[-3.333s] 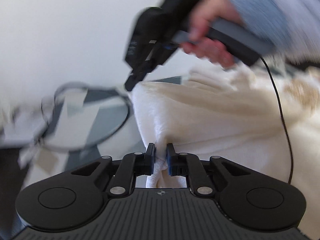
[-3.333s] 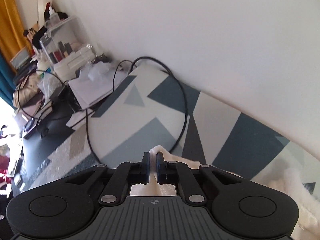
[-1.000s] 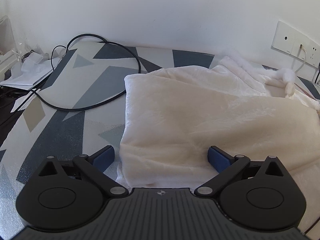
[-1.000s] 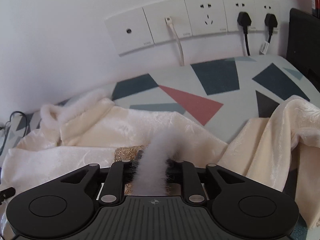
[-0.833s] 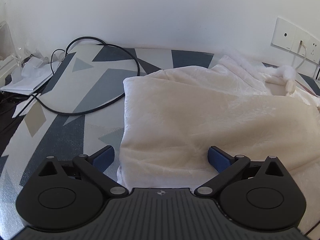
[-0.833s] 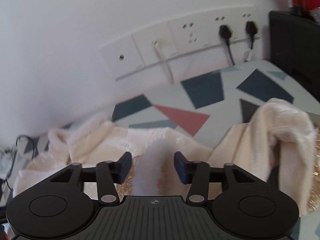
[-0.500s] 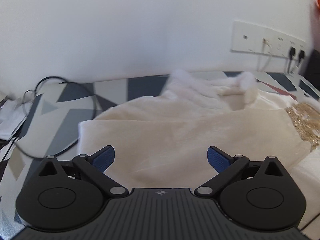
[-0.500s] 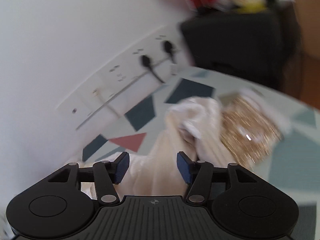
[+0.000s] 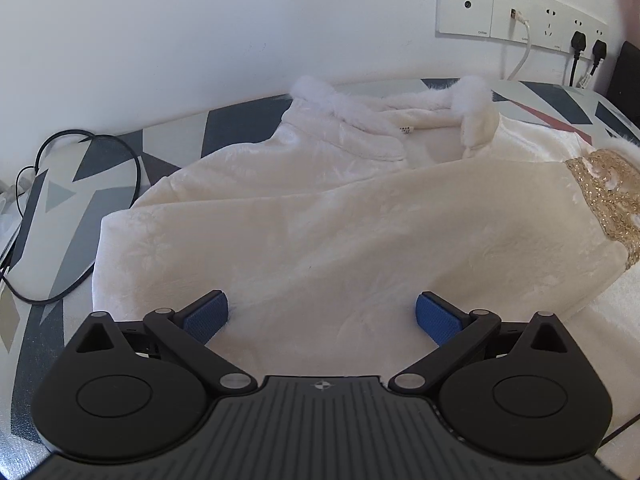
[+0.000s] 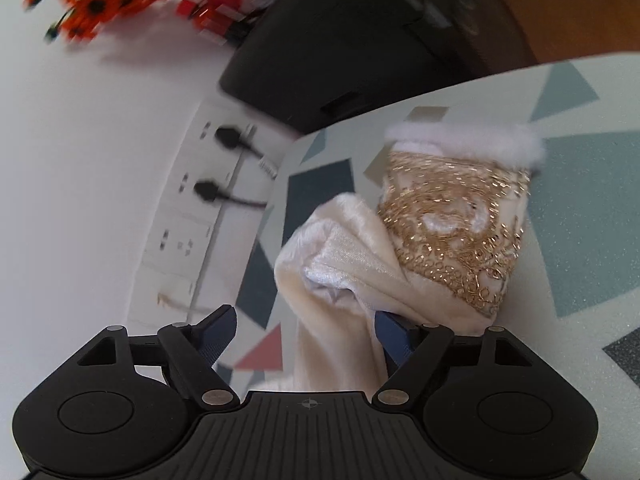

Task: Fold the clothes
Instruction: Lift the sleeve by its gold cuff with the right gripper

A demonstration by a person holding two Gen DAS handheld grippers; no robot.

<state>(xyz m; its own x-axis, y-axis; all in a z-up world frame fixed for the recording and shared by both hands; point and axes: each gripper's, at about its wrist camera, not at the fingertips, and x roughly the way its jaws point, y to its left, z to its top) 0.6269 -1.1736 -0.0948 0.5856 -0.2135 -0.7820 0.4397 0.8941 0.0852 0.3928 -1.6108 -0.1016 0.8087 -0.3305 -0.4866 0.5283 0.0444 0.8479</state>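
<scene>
Your cream coat (image 9: 320, 216) lay spread across the middle of the patterned tabletop (image 9: 60, 216), fur collar at top centre. It looked soft, plush and floppy, likely slippery. Your left claw (image 9: 322, 316) was released; your right claw (image 10: 308, 336), jaws just opening, gripped nothing. Pinch the gold-beaded cuff (image 10: 452, 232) at its edge

The cream coat (image 9: 320, 216) covers most of the patterned table (image 9: 60, 216), leaving a bare strip at its left where a looped black cable (image 9: 136, 172) lies in the way. Behind it the wall (image 9: 200, 40) closes off the far side, with plugs (image 9: 578, 42) and cords hanging near the fur collar (image 9: 468, 92). By the gold-trimmed sleeve (image 10: 452, 220), open tabletop lies to the right, while a black box (image 10: 360, 40) blocks the far end.
</scene>
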